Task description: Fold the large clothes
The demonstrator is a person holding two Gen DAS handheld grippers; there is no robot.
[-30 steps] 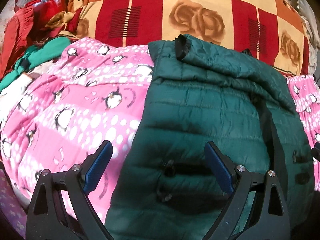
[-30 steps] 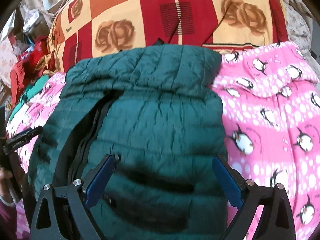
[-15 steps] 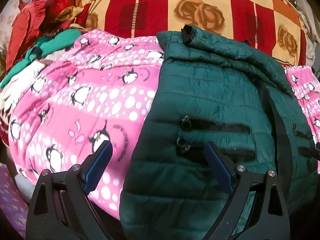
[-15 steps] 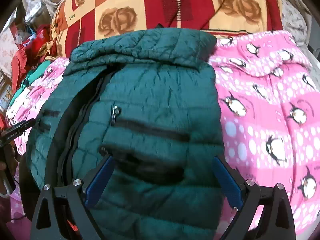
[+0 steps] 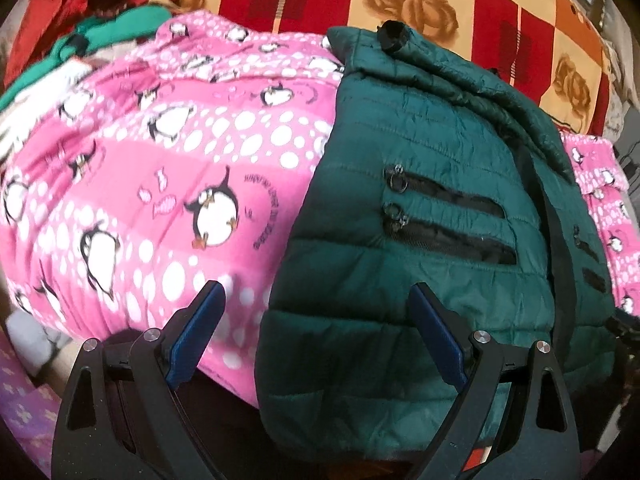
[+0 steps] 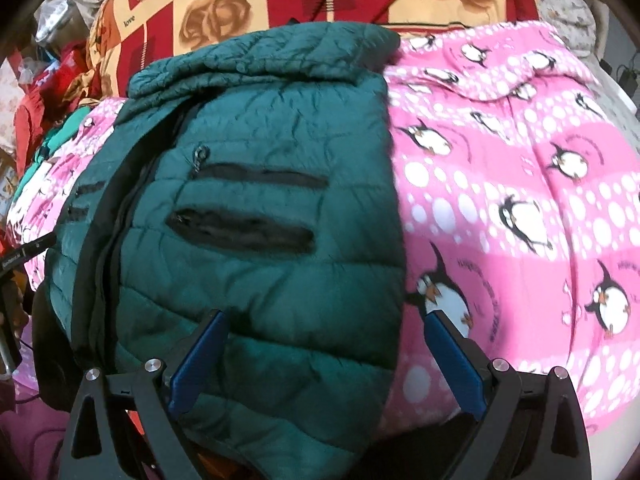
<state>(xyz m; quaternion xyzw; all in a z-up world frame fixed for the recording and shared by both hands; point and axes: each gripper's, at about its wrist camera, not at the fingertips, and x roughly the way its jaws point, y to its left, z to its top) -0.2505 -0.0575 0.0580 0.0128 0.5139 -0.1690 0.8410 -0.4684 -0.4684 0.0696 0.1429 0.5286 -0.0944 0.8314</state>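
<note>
On the bed's near edge lies the green puffer jacket (image 5: pixel 400 240), spread front-up over a pink penguin blanket (image 5: pixel 160 168), collar end toward the far side where a red-and-cream checked quilt (image 5: pixel 440 8) is heaped. Hem hangs a bit over the near edge. Sleeves look folded in already, since the jacket reads as a tidy rectangle w/ straight sides; can't be sure from here.

Both tongs have pulled back toward the near edge vs. a sec ago: more of the jacket shows now, incl. both zip pockets (image 5: pixel 444 216) and the hem, which were partly cut off before. Left tongs (image 5: pixel 316 328) stand apart, holding nothing, straddling the jacket's left side edge near the hem. Right tongs (image 6: pixel 324 356) also apart, empty, over the right side edge, one finger above jacket, the other above blanket.

My read: a smoothing or side-fold pass is over, and they're lining up on the hem corners. Next prob. pinch both corners and carry the hem up to the collar. Slippery padded fabric, so a shallow pinch could slip.

A pile of red and green clothes (image 5: pixel 80 32) sits at the bed's far left corner.
</note>
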